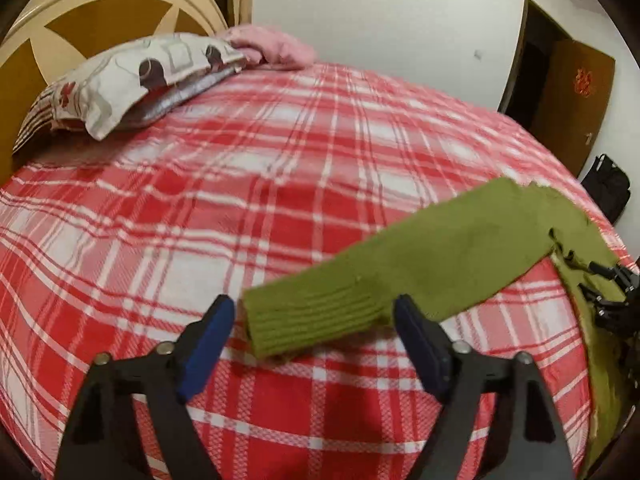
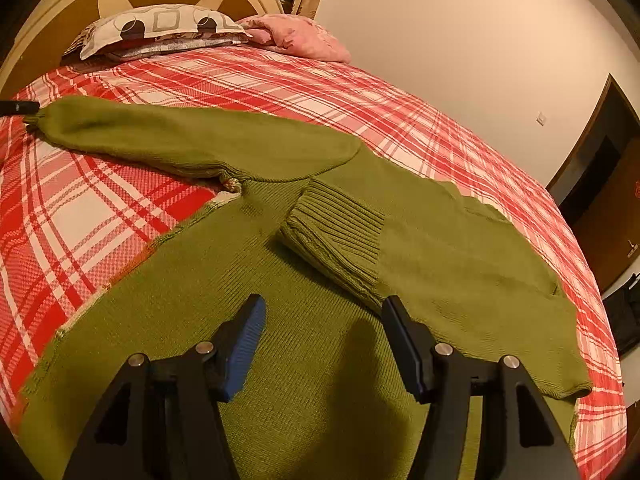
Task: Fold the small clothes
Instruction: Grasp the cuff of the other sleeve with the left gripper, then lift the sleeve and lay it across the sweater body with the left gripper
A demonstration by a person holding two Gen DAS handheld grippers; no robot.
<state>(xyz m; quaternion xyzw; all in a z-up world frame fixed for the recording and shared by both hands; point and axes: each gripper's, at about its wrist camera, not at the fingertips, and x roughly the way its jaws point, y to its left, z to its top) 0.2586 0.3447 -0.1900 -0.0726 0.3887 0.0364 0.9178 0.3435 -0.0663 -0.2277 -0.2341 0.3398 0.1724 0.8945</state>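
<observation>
From my feed, the bed (image 2: 400, 112) has a red-and-white plaid sheet, with the green sweater (image 2: 320, 320) spread flat on it. At the headboard end there's a patterned pillow (image 2: 160, 24) and a bunched pink blanket (image 2: 304, 40).

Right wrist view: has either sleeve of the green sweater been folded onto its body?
Yes: one sleeve lies across the sweater body, cuff near the centre.

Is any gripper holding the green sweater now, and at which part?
No. The left gripper is open around the sleeve cuff; the right gripper is open above the green sweater.
</observation>
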